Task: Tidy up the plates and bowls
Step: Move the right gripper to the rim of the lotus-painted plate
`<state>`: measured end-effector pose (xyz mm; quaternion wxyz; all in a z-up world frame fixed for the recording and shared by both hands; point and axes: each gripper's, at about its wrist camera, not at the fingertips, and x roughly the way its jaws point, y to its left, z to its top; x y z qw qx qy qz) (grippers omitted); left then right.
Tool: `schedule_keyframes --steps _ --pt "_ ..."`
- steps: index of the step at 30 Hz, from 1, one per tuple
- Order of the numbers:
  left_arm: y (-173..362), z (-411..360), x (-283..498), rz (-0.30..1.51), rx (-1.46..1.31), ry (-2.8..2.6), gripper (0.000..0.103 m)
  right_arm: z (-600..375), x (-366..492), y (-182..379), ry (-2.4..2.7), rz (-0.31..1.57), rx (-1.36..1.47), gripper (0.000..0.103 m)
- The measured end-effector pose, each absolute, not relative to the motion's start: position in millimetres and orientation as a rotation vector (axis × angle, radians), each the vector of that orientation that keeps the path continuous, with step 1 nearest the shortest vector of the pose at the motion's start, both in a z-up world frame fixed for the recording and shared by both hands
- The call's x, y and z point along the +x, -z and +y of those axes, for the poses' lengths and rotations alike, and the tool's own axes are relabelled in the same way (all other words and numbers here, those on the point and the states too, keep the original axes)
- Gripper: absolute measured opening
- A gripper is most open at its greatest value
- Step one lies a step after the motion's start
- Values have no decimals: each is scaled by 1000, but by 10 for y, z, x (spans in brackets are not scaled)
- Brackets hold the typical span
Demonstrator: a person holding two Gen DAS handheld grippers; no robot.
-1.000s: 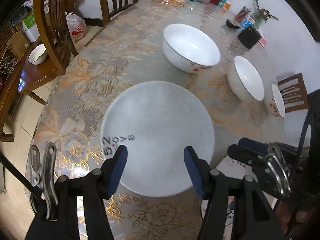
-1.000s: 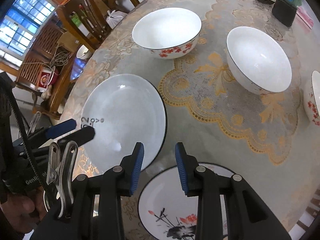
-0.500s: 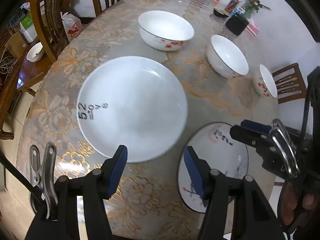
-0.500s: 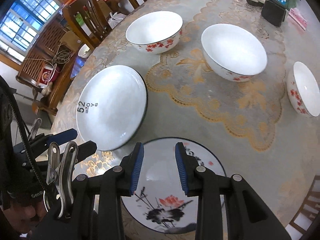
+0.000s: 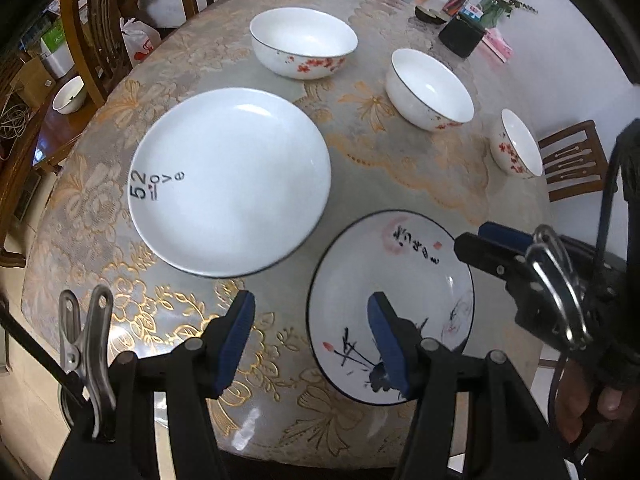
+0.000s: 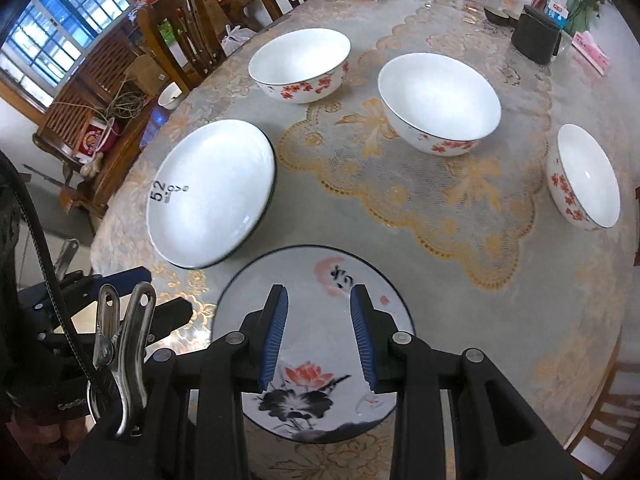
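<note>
From the left wrist view, the left gripper (image 5: pixel 312 336) is hanging over the near edge of the round table (image 5: pixel 400 184), its blue fingers standing well apart with nothing between them. One finger is sitting over the bare cloth, the other over the rim of the painted plate (image 5: pixel 392 280). The white plate (image 5: pixel 230 180) with black lettering is lying just beyond and to the left, near the painted plate but apart from it. Three flowered bowls are standing in a row farther back: a large bowl (image 5: pixel 304 44), a middle bowl (image 5: pixel 430 90) and a small bowl (image 5: pixel 518 144). The right gripper (image 5: pixel 486 242) is showing at the right edge.

From the right wrist view, the right gripper (image 6: pixel 319 332) is hovering over the painted plate (image 6: pixel 316 360), its fingers standing narrowly apart and gripping nothing. The white plate (image 6: pixel 212 192) is lying to the upper left. The large bowl (image 6: pixel 300 64), middle bowl (image 6: pixel 440 100) and small bowl (image 6: pixel 584 176) are standing apart from one another across the far half.
</note>
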<state>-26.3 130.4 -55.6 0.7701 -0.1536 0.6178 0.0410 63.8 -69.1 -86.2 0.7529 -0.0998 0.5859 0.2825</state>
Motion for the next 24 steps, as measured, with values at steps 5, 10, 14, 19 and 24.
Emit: schedule_keyframes --steps 5,10,14,19,24 --pt "611 1251 -304 1351 -331 -119 62 -806 627 889 -606 1286 -211 33" --pt "663 1172 -319 1357 -320 -131 62 -966 657 946 -586 1307 -186 33" --pt "707 1092 -312 1365 -305 -122 62 -1108 673 1016 -566 1323 -179 33" --pt "770 1010 -308 1385 -298 -107 62 -1220 664 1071 -558 1335 -172 33" --pt "851 966 -316 1407 -295 -106 63 -1304 639 1151 -553 1354 -164 33"
